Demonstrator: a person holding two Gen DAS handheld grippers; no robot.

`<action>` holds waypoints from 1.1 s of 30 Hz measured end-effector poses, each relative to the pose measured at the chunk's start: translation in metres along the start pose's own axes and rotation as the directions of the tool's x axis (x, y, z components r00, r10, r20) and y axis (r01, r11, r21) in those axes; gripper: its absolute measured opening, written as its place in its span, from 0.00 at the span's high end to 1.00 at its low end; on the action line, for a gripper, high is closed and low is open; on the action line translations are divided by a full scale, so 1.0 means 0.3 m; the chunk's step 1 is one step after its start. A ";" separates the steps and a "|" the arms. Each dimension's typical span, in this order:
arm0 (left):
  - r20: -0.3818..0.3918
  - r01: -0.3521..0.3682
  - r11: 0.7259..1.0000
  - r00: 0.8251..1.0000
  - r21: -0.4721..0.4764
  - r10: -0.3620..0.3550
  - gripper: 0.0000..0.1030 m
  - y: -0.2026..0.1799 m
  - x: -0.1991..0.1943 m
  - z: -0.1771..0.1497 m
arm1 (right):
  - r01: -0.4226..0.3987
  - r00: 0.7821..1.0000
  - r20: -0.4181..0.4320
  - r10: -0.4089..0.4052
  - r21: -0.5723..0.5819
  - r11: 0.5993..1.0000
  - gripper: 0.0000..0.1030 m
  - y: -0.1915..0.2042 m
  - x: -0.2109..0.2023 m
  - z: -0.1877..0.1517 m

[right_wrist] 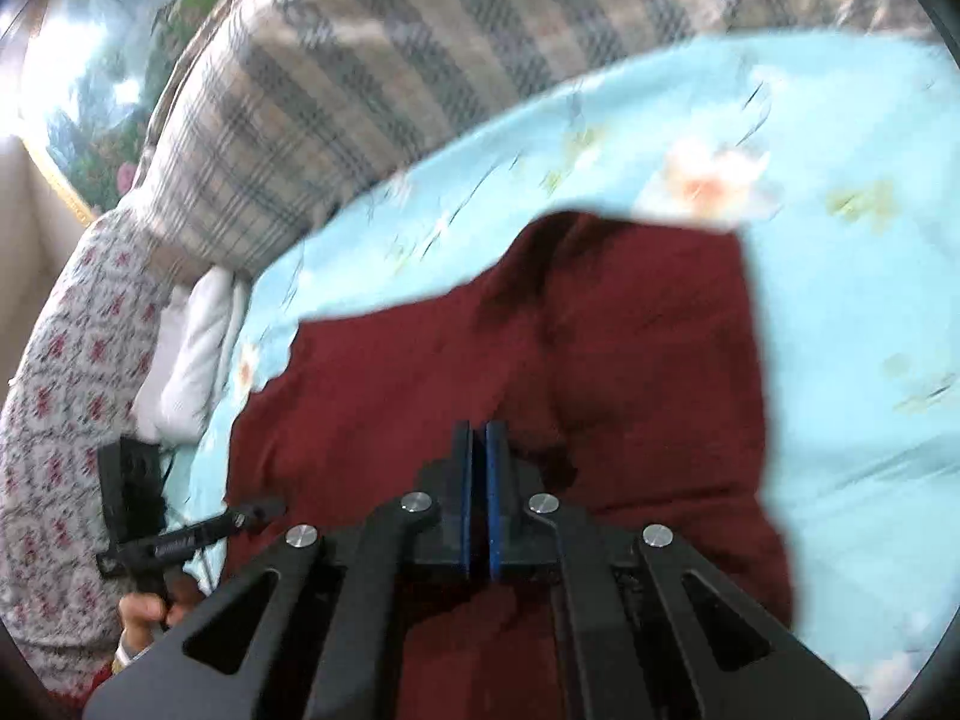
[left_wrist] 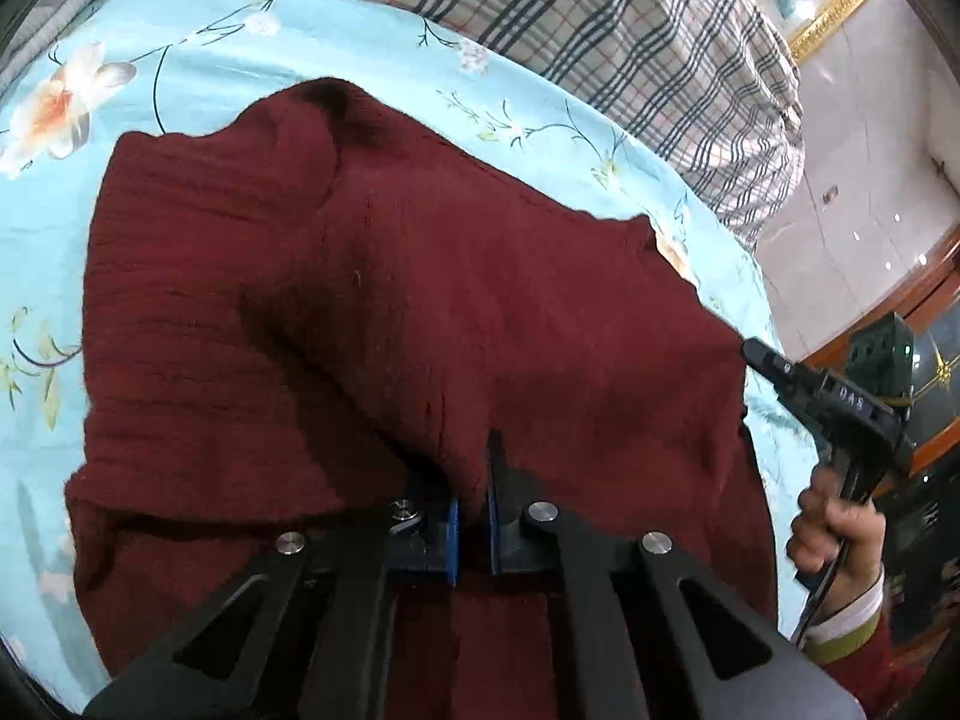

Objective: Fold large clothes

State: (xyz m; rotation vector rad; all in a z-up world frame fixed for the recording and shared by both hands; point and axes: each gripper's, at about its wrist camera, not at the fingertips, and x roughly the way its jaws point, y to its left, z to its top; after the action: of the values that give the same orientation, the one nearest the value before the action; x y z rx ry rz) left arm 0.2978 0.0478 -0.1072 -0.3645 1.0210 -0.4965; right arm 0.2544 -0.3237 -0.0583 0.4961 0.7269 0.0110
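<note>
maroon ribbed knit sweater [left_wrist: 420,300] on floral blue bed [left_wrist: 210,48] | left tongs [left_wrist: 474,516] pinching its fold | right tongs [right_wrist: 479,498] closed, grip unclear | risk: knit slips, fold collapses

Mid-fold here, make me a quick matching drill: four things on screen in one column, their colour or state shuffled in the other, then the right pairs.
Column 1:
1. sweater
2. bedsheet
3. plaid blanket
4. left gripper

Column 2:
A. light blue with flowers
B. shut on dark red knit
C. dark red, spread on the bed
D. checked, piled beyond the sheet

Pairs: 1-C, 2-A, 3-D, 4-B
</note>
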 end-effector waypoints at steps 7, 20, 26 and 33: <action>-0.014 0.011 1.000 1.000 -0.002 -0.011 0.95 0.015 0.017 -0.047 | 0.126 0.990 -0.067 -0.123 0.040 0.991 1.00 -0.086 0.026 -0.049; -0.038 -0.040 0.999 0.998 0.028 0.041 0.94 -0.020 0.041 -0.061 | 0.142 0.966 -0.209 -0.155 -0.075 0.987 1.00 0.064 0.191 -0.136; -0.021 -0.036 0.999 0.999 0.011 0.036 0.86 -0.020 -0.027 -0.091 | 0.099 0.983 -0.158 -0.098 -0.001 0.995 1.00 0.028 0.063 -0.153; 0.050 -0.100 0.995 0.994 0.016 0.100 0.50 -0.016 -0.239 -0.223 | 0.054 0.993 -0.110 -0.051 0.021 0.998 0.96 0.019 -0.134 -0.246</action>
State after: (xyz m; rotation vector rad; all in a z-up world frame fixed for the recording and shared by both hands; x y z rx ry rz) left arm 0.2075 0.0794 -0.0854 -0.3063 0.9817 -0.4046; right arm 0.1778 -0.2941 -0.0772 0.5015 0.8478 -0.0197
